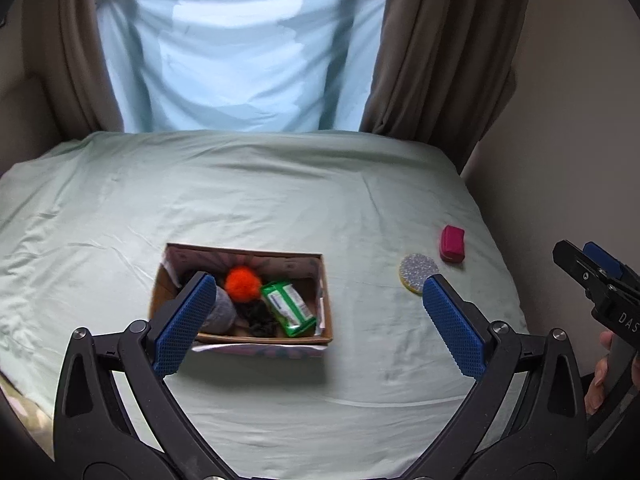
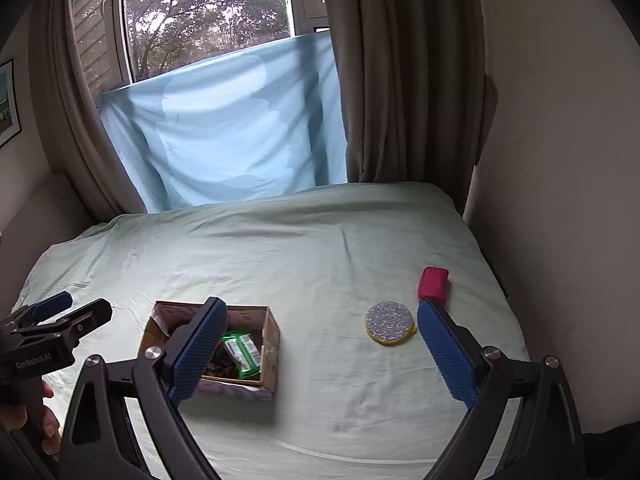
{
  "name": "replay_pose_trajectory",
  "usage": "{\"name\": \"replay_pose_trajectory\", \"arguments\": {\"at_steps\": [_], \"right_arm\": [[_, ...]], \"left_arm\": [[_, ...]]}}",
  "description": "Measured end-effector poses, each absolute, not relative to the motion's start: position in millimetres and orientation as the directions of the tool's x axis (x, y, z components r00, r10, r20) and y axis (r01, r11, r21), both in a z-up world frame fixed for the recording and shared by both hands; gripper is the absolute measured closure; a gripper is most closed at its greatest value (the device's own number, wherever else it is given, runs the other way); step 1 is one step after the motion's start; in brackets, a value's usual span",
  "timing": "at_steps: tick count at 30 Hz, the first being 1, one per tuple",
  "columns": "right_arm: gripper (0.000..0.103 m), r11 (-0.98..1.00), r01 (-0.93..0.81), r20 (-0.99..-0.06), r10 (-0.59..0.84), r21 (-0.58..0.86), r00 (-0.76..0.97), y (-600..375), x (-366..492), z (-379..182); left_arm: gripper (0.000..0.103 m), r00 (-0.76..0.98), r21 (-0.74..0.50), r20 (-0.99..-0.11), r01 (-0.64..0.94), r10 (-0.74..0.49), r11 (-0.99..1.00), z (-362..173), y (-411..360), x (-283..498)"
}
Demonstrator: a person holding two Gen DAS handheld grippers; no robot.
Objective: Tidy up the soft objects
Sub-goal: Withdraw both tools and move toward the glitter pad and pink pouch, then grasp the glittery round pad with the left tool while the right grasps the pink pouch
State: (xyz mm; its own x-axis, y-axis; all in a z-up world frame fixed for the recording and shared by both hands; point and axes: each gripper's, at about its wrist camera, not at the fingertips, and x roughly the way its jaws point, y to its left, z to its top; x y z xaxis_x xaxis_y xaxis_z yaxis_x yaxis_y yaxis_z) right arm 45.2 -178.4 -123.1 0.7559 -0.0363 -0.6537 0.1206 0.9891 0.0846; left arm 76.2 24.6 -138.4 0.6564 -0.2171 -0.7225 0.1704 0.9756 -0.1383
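Note:
A cardboard box [image 1: 325, 300] sits on the bed and holds an orange pom-pom [image 1: 241, 283], a green packet [image 1: 287, 309], a grey soft item [image 1: 222, 312] and a black one [image 1: 260, 318]. The box also shows in the right wrist view [image 2: 271, 340]. A round silver-and-yellow sponge [image 1: 418, 272] [image 2: 389, 322] and a magenta block [image 1: 452, 243] [image 2: 433, 282] lie to its right. My left gripper [image 1: 316, 312] is open and empty above the box's near side. My right gripper [image 2: 320, 344] is open and empty between box and sponge.
The pale green bed sheet [image 1: 280, 200] covers the whole surface. A blue cloth [image 1: 240, 52] hangs over the window behind it, between brown curtains [image 1: 432, 48]. A wall [image 2: 560, 160] runs along the bed's right edge.

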Motion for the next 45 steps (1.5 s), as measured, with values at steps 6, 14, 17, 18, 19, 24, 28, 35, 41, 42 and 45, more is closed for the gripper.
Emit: {"name": "replay_pose_trajectory", "arguments": {"at_steps": [6,14,17,18,19,24,28,35,41,42,45], "right_arm": [[0.008,0.986,0.146,-0.682,-0.052,0.081,0.73,-254,73,-150],[0.008,0.985,0.156,-0.724,-0.052,0.077,0.687,-343,126,-211],[0.008,0.985,0.156,-0.737,-0.056,0.068,0.674,-371,149,-242],[0.008,0.986,0.156,-0.74,-0.058,0.064,0.67,-379,156,-252],[0.008,0.986,0.156,-0.744,-0.059,0.062,0.665,-387,164,-264],[0.008,0.984,0.163,-0.768,-0.051,0.07,0.638,-417,199,-319],[0.008,0.98,0.178,-0.789,-0.041,0.088,0.614,-432,226,-361],[0.008,0.978,0.189,-0.818,-0.037,0.088,0.573,-441,264,-416],[0.008,0.979,0.192,-0.843,-0.051,0.063,0.536,-439,288,-455],[0.008,0.979,0.195,-0.847,-0.051,0.064,0.53,-439,292,-462],[0.008,0.978,0.202,-0.853,-0.06,0.054,0.519,-439,301,-478]], "left_arm": [[0.0,0.626,-0.159,-0.739,0.198,-0.25,0.967,-178,-53,100],[0.0,0.57,-0.159,-0.76,0.304,-0.313,0.939,-267,-161,150],[0.0,0.549,-0.157,-0.767,0.342,-0.332,0.927,-305,-192,169],[0.0,0.541,-0.154,-0.771,0.352,-0.335,0.923,-318,-201,175],[0.0,0.533,-0.155,-0.775,0.363,-0.341,0.919,-331,-211,181],[0.0,0.48,-0.156,-0.801,0.41,-0.358,0.899,-400,-250,212],[0.0,0.447,-0.154,-0.821,0.428,-0.357,0.891,-444,-268,234],[0.0,0.414,-0.135,-0.839,0.472,-0.354,0.871,-495,-286,265],[0.0,0.398,-0.098,-0.857,0.499,-0.328,0.861,-529,-301,280],[0.0,0.405,-0.09,-0.853,0.506,-0.329,0.858,-531,-303,280],[0.0,0.412,-0.075,-0.852,0.518,-0.325,0.852,-536,-305,281]]}}
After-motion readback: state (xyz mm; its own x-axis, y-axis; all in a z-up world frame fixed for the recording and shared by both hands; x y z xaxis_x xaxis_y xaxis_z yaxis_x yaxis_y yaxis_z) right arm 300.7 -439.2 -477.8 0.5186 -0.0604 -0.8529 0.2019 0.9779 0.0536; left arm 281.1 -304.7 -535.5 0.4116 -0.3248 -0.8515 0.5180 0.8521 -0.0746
